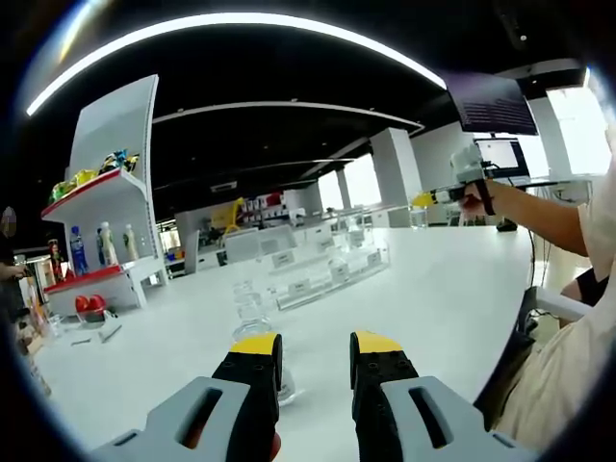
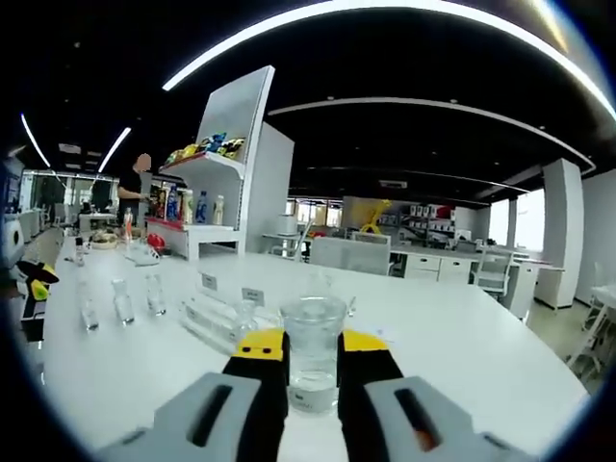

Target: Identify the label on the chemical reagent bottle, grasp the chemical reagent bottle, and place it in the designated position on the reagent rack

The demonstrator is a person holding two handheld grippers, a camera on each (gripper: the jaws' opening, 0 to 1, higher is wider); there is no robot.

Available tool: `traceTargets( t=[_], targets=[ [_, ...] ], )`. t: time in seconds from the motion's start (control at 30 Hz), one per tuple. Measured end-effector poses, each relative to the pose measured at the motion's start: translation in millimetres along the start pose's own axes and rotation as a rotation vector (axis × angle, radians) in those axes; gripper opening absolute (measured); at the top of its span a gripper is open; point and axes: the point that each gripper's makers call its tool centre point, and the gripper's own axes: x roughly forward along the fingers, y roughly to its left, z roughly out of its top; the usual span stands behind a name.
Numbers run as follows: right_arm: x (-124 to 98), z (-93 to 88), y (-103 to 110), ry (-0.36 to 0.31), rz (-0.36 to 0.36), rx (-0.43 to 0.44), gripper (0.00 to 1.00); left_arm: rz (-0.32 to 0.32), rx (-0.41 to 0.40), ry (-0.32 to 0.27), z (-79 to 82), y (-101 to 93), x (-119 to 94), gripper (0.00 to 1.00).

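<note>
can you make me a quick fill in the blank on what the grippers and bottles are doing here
1. The right gripper is shut on a clear ____.
2. The left gripper holds nothing; its jaws stand ____.
3. The tips of both grippers' jaws are coloured ____.
4. The clear rack stands on a ____ table.

Missing words: bottle; open; yellow; white

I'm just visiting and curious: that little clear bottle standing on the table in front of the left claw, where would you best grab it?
Probably round its straight body, below the narrower neck. The bottle stands upright just beyond the left claw, whose jaws are open, so coming in level from the near side, one jaw to each side, looks simplest.
</note>
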Motion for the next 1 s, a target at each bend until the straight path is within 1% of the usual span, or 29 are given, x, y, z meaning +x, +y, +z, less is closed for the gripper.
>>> traceTargets(
  t=[0.23,0.33,0.47,0.73,0.83,1.0],
  targets=[
    [0.5,7.6,2.8,-0.014,0.005,-0.008,0.18,0.004,-0.002,0.001,-0.4,1.3,-0.8,0.29],
    [0.9,11.0,4.6,-0.023,0.016,0.009,0.18,0.006,0.000,0.001,0.2,0.9,-1.2,0.29],
    [2.3,13.1,6.1,-0.021,0.020,0.001,0.18,0.003,0.002,0.000,1.0,-1.0,-1.0,0.29],
    [5.3,26.9,13.7,-0.039,0.040,-0.010,0.18,-0.002,0.004,-0.002,2.3,-3.4,0.4,0.29],
    [7.4,28.2,15.3,-0.042,0.041,-0.031,0.18,-0.002,0.001,-0.002,1.8,-3.1,1.1,0.29],
    [10.8,29.1,16.3,-0.043,0.043,-0.018,0.18,-0.004,0.002,0.001,0.8,-3.6,2.2,0.29]
  ],
)
